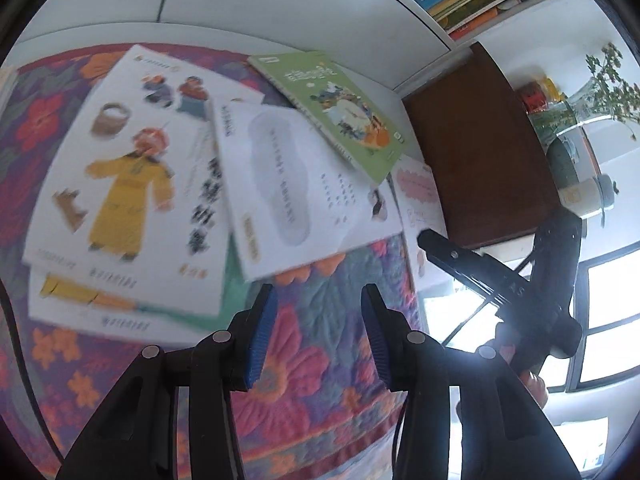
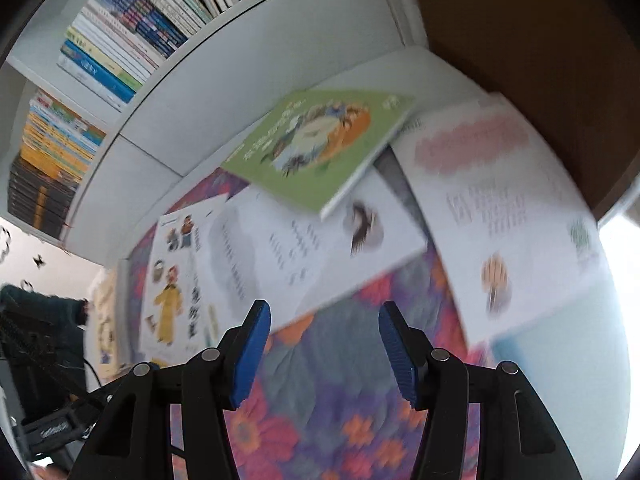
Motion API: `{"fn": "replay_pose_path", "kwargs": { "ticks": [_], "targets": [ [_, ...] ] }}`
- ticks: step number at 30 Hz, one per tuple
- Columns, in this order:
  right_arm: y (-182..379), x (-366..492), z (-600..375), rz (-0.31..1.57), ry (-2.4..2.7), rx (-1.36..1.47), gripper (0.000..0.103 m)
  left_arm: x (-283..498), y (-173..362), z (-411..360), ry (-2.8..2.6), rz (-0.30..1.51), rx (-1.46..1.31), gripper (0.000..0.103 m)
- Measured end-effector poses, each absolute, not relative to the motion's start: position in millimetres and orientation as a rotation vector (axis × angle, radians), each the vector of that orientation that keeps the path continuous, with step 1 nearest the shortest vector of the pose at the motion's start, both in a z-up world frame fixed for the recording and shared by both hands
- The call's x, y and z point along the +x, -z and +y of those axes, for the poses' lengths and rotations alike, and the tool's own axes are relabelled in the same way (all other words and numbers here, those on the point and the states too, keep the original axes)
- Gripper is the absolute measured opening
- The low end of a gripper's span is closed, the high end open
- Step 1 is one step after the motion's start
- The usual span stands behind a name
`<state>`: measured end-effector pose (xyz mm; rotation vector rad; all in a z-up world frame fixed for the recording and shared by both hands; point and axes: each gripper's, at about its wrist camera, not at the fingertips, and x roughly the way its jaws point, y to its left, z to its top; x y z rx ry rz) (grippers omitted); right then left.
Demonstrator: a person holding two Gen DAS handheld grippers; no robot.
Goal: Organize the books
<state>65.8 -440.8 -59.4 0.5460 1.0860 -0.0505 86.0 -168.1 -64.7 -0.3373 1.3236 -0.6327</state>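
Floral quilted fabric, purple and orange, carries a loose overlapping scatter of thin picture books: a green-covered book lies tilted on a white book, beside one showing a yellow-robed figure. Both the left gripper and right gripper hover open and empty, apparently choosing a book for the white shelf.

White shelving unit, brown wooden cabinet, bright window, floral quilt.
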Motion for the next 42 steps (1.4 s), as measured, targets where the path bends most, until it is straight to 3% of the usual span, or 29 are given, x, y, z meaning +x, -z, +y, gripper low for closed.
{"fn": "replay_pose_path", "kwargs": {
  "ticks": [11, 14, 19, 30, 35, 42],
  "targets": [
    [60.9, 200.2, -504.9, 1.002, 0.158, 0.461, 0.054, 156.0, 91.2, -237.0, 0.625, 1.284, -0.354, 0.039],
    [70.8, 234.5, -516.2, 0.999, 0.135, 0.464, 0.048, 173.7, 101.9, -248.7, 0.63, 1.29, -0.369, 0.039],
    [88.7, 280.4, -525.1, 1.049, 0.113, 0.418, 0.046, 197.1, 119.6, -264.6, 0.633, 1.315, -0.396, 0.039],
    [87.6, 268.5, -503.0, 1.145, -0.127, 0.449, 0.046, 208.6, 123.7, -263.0, 0.721, 1.34, -0.436, 0.039],
    [69.6, 267.1, -488.4, 1.075, 0.004, 0.257, 0.046, 200.3, 122.8, -246.0, 0.695, 1.35, -0.452, 0.039],
    [93.8, 296.7, -524.6, 1.135, 0.09, 0.384, 0.046, 207.5, 124.5, -247.1, 0.694, 1.344, -0.453, 0.039]
  ]
}}
